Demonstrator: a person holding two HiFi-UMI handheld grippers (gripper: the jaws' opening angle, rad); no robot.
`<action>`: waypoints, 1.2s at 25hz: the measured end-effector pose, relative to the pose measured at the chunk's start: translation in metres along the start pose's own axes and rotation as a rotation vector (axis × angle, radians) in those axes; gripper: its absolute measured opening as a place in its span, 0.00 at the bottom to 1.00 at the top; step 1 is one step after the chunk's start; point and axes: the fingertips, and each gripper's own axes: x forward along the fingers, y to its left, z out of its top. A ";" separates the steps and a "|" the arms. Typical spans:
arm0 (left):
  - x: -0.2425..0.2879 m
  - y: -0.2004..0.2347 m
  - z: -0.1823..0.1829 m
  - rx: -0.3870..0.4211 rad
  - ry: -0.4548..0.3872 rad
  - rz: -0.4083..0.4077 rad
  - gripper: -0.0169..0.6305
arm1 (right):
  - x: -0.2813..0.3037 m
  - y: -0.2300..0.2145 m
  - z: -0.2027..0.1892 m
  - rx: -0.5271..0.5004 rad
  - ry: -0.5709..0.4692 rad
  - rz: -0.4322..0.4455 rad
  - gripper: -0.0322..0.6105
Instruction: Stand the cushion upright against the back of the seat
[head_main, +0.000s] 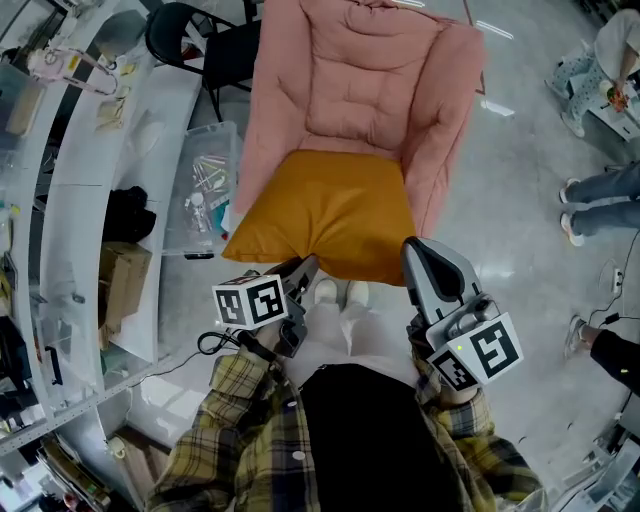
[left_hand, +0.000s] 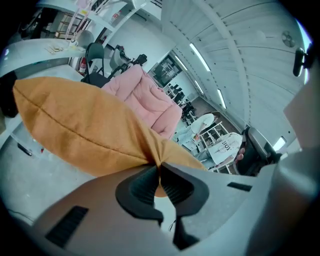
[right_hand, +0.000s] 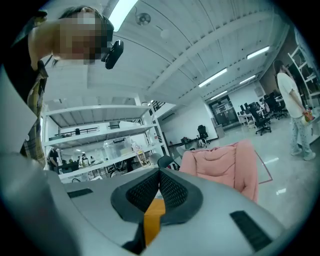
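Orange cushion (head_main: 325, 215): soft, light, limp, likely to sag. Held in air before pink armchair (head_main: 365, 90). Left gripper (left_hand: 159, 169), right gripper (right_hand: 159, 177): fingers clamped on near corners. Best hold: corner seams.

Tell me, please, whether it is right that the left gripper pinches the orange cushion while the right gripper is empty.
Not quite: the right gripper is shut on the orange cushion too, as the right gripper view shows. The left gripper does pinch it.
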 end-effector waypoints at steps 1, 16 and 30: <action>0.000 -0.006 0.007 0.012 -0.015 -0.002 0.05 | -0.003 0.000 0.005 -0.010 -0.007 0.002 0.08; 0.040 -0.034 0.097 0.092 -0.037 0.025 0.05 | -0.005 -0.035 0.038 -0.053 -0.049 -0.024 0.08; 0.092 -0.035 0.195 0.221 0.015 -0.078 0.05 | 0.078 -0.066 0.035 -0.047 0.010 -0.094 0.08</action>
